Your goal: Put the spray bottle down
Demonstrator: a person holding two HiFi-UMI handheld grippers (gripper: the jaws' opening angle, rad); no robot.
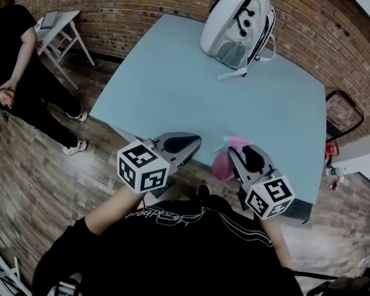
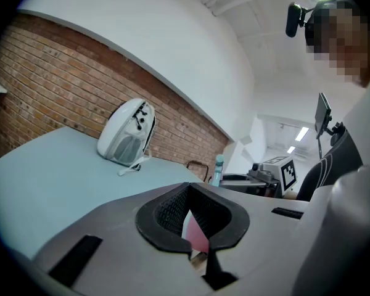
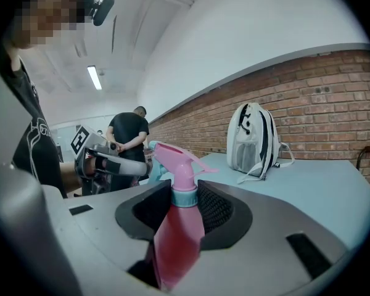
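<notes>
A pink spray bottle (image 3: 176, 227) with a teal collar and pink trigger head stands upright between the jaws of my right gripper (image 3: 179, 211), which is shut on its body. In the head view the spray bottle (image 1: 223, 164) hangs over the near edge of the light blue table (image 1: 191, 85), held by the right gripper (image 1: 243, 156). My left gripper (image 1: 184, 144) hovers to its left at the same edge, shut with nothing in it. In the left gripper view the left gripper (image 2: 194, 217) has its pads together, and a sliver of the pink bottle (image 2: 196, 234) shows beyond them.
A white backpack (image 1: 237, 26) stands upright at the table's far side. A person in black (image 1: 18, 60) stands on the wooden floor at left, near a small white table (image 1: 58, 26). A black chair frame (image 1: 342, 113) is off the table's right edge.
</notes>
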